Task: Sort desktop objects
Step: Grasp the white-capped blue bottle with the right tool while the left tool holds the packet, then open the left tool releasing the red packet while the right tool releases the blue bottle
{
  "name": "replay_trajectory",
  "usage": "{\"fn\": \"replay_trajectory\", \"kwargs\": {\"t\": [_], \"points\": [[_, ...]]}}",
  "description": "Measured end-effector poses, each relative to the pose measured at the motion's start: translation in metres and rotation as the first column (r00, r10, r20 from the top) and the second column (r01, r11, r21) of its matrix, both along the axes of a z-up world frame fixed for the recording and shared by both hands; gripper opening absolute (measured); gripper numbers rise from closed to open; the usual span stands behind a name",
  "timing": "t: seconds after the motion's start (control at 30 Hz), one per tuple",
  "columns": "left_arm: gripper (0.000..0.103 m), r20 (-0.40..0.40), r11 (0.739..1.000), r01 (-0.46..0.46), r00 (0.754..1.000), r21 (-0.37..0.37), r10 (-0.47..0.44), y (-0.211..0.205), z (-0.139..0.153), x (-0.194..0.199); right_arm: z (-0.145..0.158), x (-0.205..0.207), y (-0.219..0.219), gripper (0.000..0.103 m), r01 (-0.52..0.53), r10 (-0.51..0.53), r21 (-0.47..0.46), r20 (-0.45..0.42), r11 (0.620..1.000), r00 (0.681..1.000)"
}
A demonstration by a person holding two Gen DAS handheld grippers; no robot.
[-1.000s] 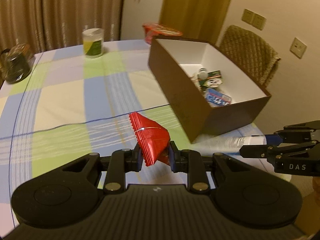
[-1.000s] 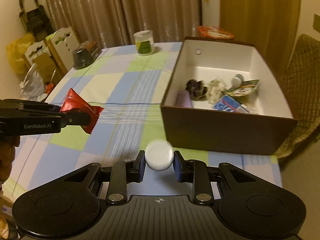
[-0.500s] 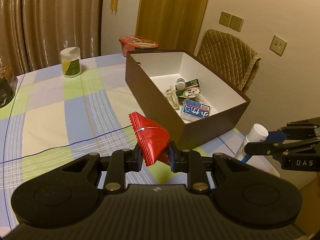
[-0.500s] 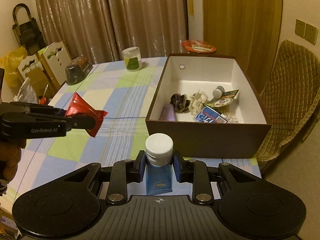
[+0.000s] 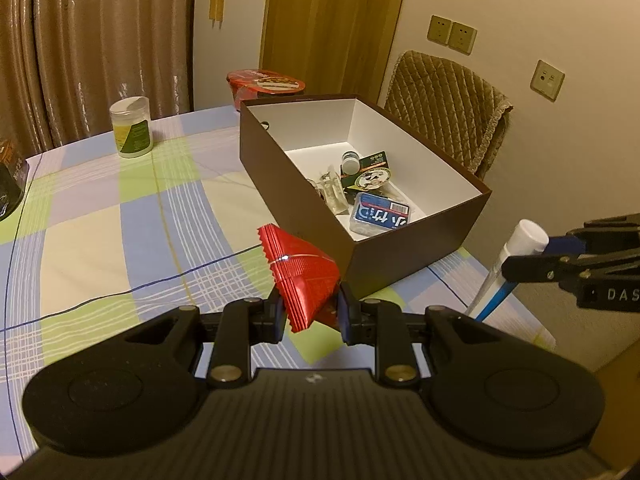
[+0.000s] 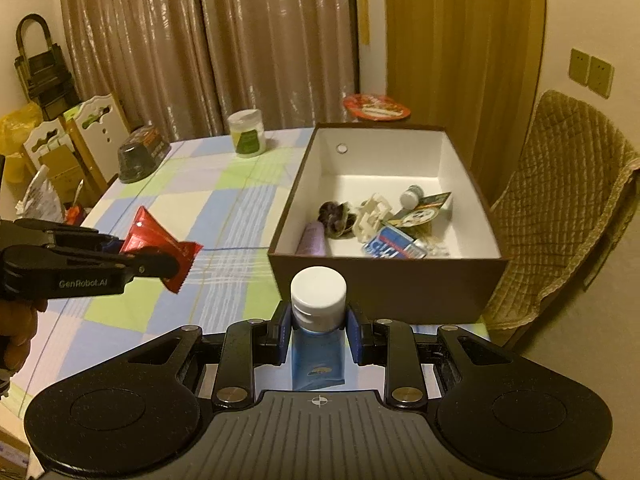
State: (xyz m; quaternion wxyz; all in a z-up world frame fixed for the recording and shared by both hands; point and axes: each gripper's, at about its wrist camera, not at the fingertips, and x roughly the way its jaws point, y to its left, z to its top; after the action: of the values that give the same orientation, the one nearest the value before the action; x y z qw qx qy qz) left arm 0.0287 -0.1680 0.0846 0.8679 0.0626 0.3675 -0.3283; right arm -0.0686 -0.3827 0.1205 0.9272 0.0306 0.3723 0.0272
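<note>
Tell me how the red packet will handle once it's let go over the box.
The red packet is thin crinkly foil pinched at one end by the left tool, so it is probably light and floppy. Its free end stands out unsupported, so it has some stiffness. Dropped into the box, it would likely flutter and land flat, not roll.

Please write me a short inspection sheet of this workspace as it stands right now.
Surface: table under a checked tablecloth, pastel squares.
Job's things: brown box open, white inside, holding a blue packet, a purple tube, a small bottle and other small items.
Clutter: white jar with green label, red-lidded bowl, dark container.
Grippers: left tongs shut on a red snack packet; right tongs shut on a blue tube with white cap.
Cables: nothing seen.
Surroundings: curtains, quilted chair, wall sockets.
</note>
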Motion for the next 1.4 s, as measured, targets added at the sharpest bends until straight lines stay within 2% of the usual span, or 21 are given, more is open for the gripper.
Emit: {"fn": "replay_trajectory", "kwargs": {"t": [0.37, 0.63, 0.77, 0.93, 1.2, 1.23, 1.33, 1.4], "points": [[0.021, 0.054, 0.993, 0.115, 0.992, -0.006, -0.115, -0.028, 0.017, 0.009, 0.046, 0.011, -0.033, 0.028, 0.077, -0.073, -0.033, 0.097, 0.997, 0.993], [0.021, 0.114, 0.988, 0.145, 0.984, -0.048, -0.139, -0.081, 0.045, 0.048, 0.075, 0.076, -0.076, 0.028, 0.044, -0.037, -0.038, 0.174, 0.998, 0.984], [0.021, 0.098, 0.991, 0.127, 0.988, -0.048, -0.122, -0.118, 0.042, 0.08, 0.06, 0.123, -0.1, 0.028, -0.009, 0.017, -0.072, 0.115, 0.997, 0.993], [0.021, 0.022, 0.994, 0.112, 0.994, -0.004, -0.112, -0.162, 0.012, 0.115, 0.027, 0.165, -0.12, 0.028, -0.067, 0.069, -0.11, 0.01, 0.992, 0.998], [0.022, -0.073, 0.993, 0.104, 0.992, 0.057, -0.1, -0.19, -0.03, 0.142, -0.019, 0.204, -0.137, 0.028, -0.145, 0.131, -0.115, -0.127, 0.983, 0.983], [0.024, -0.079, 0.993, 0.102, 0.992, 0.062, -0.097, -0.191, -0.033, 0.144, -0.022, 0.207, -0.137, 0.028, -0.153, 0.137, -0.114, -0.137, 0.982, 0.981], [0.051, -0.082, 0.994, 0.094, 0.993, 0.055, -0.089, -0.19, -0.036, 0.149, -0.031, 0.217, -0.137, 0.028, -0.17, 0.151, -0.121, -0.157, 0.978, 0.976], [0.051, -0.08, 0.995, 0.084, 0.994, 0.053, -0.08, -0.188, -0.036, 0.152, -0.037, 0.222, -0.135, 0.028, -0.186, 0.161, -0.135, -0.178, 0.973, 0.971]]}}
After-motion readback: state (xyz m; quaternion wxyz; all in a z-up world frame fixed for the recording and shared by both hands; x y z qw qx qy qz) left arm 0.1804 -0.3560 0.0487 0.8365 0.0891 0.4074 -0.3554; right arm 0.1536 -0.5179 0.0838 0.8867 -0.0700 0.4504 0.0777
